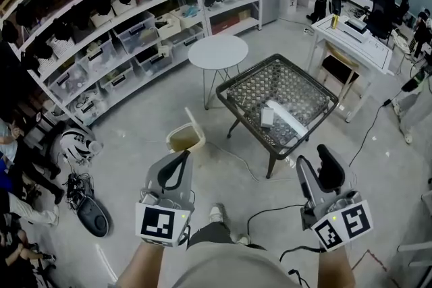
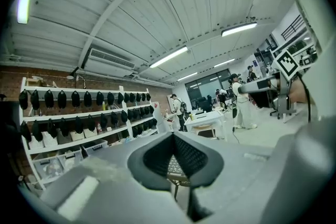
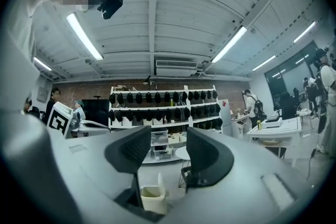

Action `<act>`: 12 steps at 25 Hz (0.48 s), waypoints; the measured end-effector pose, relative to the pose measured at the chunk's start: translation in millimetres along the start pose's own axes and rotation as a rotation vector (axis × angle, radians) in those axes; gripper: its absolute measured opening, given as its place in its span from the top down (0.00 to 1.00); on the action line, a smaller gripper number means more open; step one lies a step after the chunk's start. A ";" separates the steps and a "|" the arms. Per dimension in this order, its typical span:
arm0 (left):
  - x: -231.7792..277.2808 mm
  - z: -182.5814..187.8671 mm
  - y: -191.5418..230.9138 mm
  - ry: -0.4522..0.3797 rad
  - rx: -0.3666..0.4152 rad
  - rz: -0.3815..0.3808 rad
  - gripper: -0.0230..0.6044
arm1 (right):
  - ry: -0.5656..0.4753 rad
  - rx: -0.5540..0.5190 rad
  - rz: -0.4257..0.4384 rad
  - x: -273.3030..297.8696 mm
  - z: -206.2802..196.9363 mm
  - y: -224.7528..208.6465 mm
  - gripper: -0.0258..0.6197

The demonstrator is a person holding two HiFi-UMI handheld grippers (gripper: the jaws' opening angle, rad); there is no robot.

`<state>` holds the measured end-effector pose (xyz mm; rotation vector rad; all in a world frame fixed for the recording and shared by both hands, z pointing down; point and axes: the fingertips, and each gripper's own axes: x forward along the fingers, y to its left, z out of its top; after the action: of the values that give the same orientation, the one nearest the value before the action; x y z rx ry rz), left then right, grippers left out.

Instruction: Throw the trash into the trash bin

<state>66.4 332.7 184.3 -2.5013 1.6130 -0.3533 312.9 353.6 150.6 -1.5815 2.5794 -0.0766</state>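
Trash (image 1: 289, 119) on the desk (image 1: 233, 83) looks light, crushable: pinch its narrow end; left hand-held gripper (image 1: 183, 156) closed, right hand-held gripper (image 1: 316, 160) parted, empty

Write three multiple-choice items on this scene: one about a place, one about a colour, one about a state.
1. Where does the bin stand?
A) on the dark table
B) on the floor
C) on a shelf

2. What colour is the round table?
A) white
B) red
C) black

3. How do the jaws of the right gripper stand?
A) shut on trash
B) apart, with nothing between them
C) shut and empty

Answers:
1. B: the head view shows the bin on the bare floor, left of the dark table.
2. A: its top is plain white in the head view.
3. B: the right gripper view shows a clear gap between the two pads, and only the room shows through it.
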 end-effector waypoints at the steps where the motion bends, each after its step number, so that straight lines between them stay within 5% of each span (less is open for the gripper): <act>1: 2.9 -0.8 0.3 0.000 0.013 -0.002 0.96 | 0.003 0.000 0.002 2.3 -1.3 -2.2 0.63; 12: 56.6 -14.2 27.7 -0.010 -0.036 -0.010 0.96 | 0.049 -0.004 -0.013 62.8 -29.7 -21.8 0.63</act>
<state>60.7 269.8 197.9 -2.5346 1.6180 -0.3149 300.3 287.3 177.8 -1.6174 2.6077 -0.1124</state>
